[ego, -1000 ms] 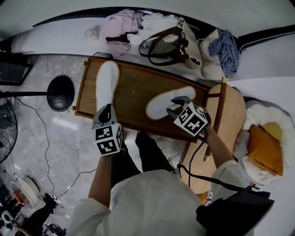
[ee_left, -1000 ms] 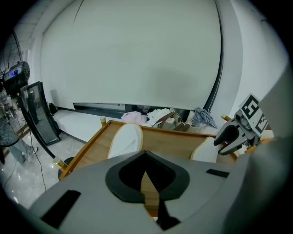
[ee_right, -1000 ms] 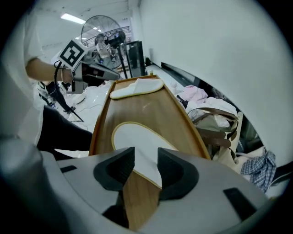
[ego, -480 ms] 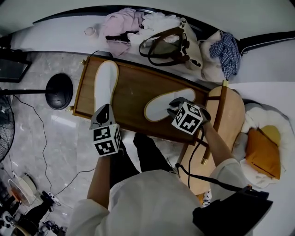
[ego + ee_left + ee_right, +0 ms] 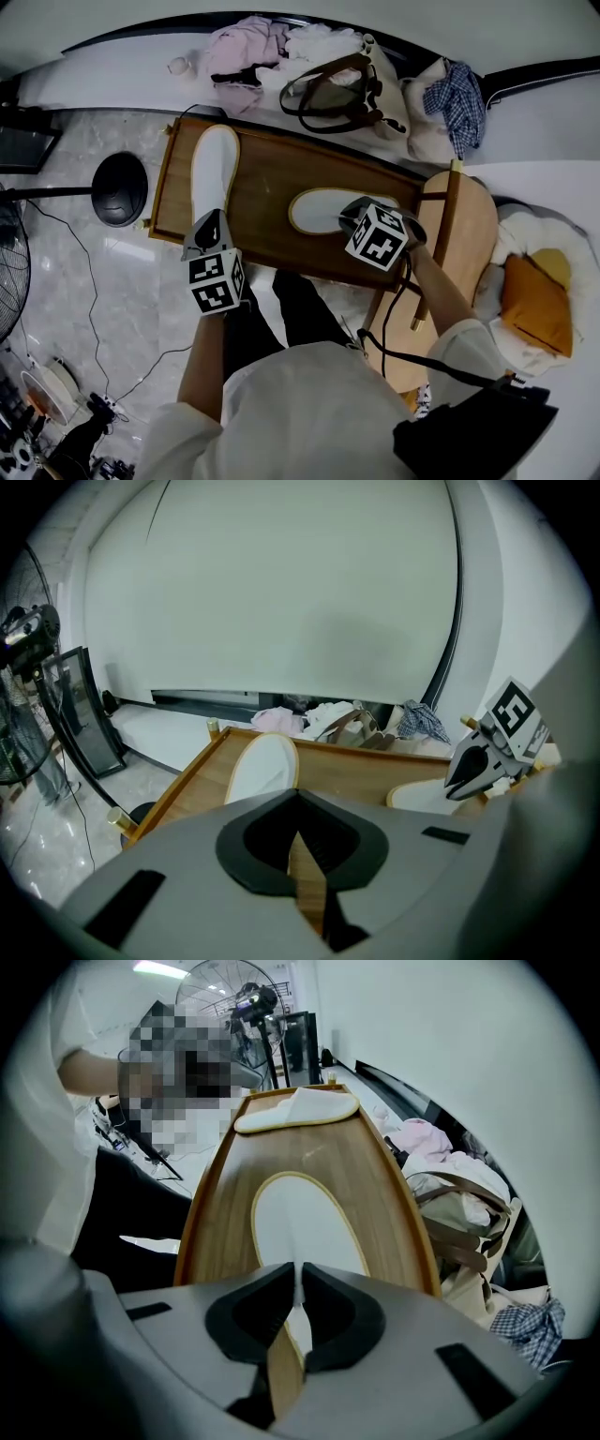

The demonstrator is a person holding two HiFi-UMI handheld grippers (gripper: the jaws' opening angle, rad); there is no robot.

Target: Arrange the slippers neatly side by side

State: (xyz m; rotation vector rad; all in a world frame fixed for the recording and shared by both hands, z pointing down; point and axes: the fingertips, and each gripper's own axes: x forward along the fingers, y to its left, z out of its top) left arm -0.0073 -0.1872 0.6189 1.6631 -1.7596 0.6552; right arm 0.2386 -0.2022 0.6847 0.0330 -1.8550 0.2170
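Right gripper view: the right gripper [image 5: 300, 1274] points steeply down. Its jaws have just been closing and now pinch the thin rim of the right slipper [image 5: 298, 1211], with a sliver of white showing between the pads. This slipper lies near the right end of the table [image 5: 272, 178], close to the near edge, with its length running along the table. The left gripper [image 5: 298, 801] hangs at the near edge with its jaws pressed together at the tips; nothing shows between them. Just beyond it the left slipper [image 5: 214, 169] lies at the left end, running from the far edge to the near edge. The two slippers are well apart and roughly at right angles.

The step in hand appears to be moving the right slipper. It is best done by keeping the sole flat, swinging it parallel to the left slipper, then sliding it slowly leftward, since a rim grip may slip. The heels should end level.

Count: two slippers, two grippers, one table.
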